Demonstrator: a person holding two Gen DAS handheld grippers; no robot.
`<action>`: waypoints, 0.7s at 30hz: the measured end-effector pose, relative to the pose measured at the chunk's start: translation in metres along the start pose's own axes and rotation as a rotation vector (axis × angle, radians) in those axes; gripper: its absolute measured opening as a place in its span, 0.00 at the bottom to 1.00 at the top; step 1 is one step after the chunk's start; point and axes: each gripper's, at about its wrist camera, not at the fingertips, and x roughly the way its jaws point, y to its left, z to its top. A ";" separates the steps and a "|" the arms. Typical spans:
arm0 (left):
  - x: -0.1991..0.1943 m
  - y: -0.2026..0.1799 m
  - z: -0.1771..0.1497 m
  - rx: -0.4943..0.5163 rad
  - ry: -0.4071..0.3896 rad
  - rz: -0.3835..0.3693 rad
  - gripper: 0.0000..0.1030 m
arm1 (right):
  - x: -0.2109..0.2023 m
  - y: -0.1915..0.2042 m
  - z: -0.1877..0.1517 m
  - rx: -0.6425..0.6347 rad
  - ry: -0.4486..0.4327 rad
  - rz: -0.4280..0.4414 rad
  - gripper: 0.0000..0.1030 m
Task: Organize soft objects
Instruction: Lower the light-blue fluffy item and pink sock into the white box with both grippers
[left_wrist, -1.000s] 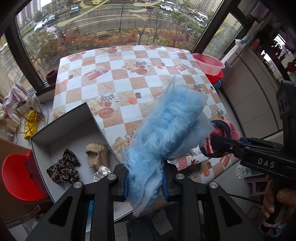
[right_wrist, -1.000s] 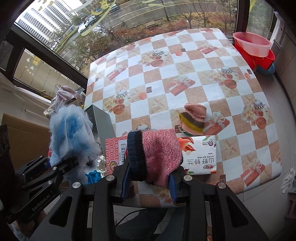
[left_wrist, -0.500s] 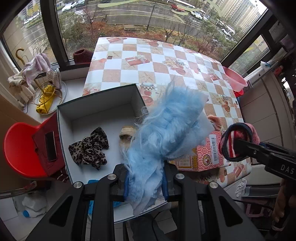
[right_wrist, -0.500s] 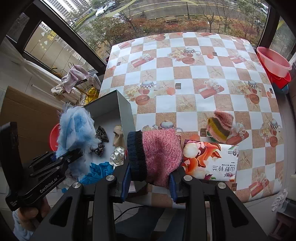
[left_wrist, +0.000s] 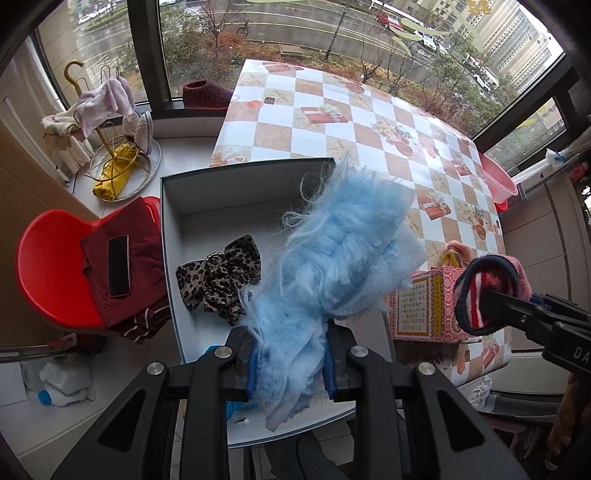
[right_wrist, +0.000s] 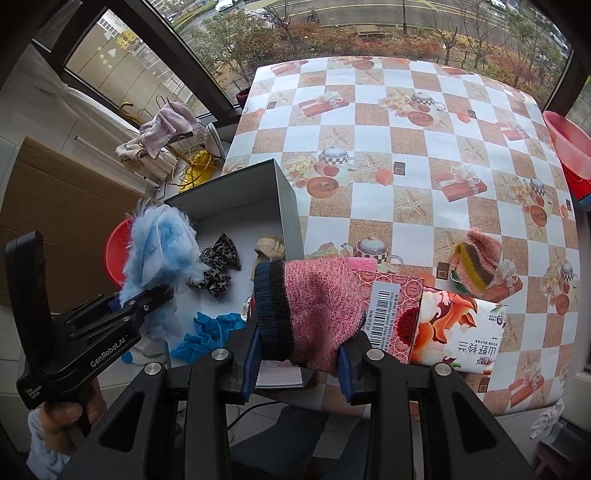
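Observation:
My left gripper (left_wrist: 290, 363) is shut on a fluffy light-blue cloth (left_wrist: 340, 258) and holds it above the open grey box (left_wrist: 207, 177); it also shows in the right wrist view (right_wrist: 159, 251). My right gripper (right_wrist: 297, 356) is shut on a pink knit sock (right_wrist: 314, 306) with a dark cuff, just right of the box; the sock also shows in the left wrist view (left_wrist: 484, 291). In the box lie a leopard-print bow (left_wrist: 221, 280), a beige item (right_wrist: 271, 247) and a blue glove (right_wrist: 207, 332).
A pink and yellow knit piece (right_wrist: 478, 258) lies on the checkered table (right_wrist: 406, 147). A red patterned packet (right_wrist: 395, 310) and a tissue pack (right_wrist: 461, 332) lie at the table's front edge. A red chair (left_wrist: 48, 266) with a phone stands left of the box.
Both grippers have moved left with their loads. The blue cloth is now over the box, and the sock has come up beside the box's right wall.

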 end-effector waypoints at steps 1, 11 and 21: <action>0.002 0.002 -0.001 -0.006 0.004 0.004 0.28 | 0.002 0.003 0.001 -0.006 0.003 0.002 0.35; 0.015 0.016 -0.009 -0.047 0.035 0.034 0.28 | 0.024 0.022 0.005 -0.056 0.056 0.014 0.35; 0.030 0.031 0.001 -0.102 0.046 0.054 0.28 | 0.050 0.048 0.015 -0.114 0.103 0.013 0.35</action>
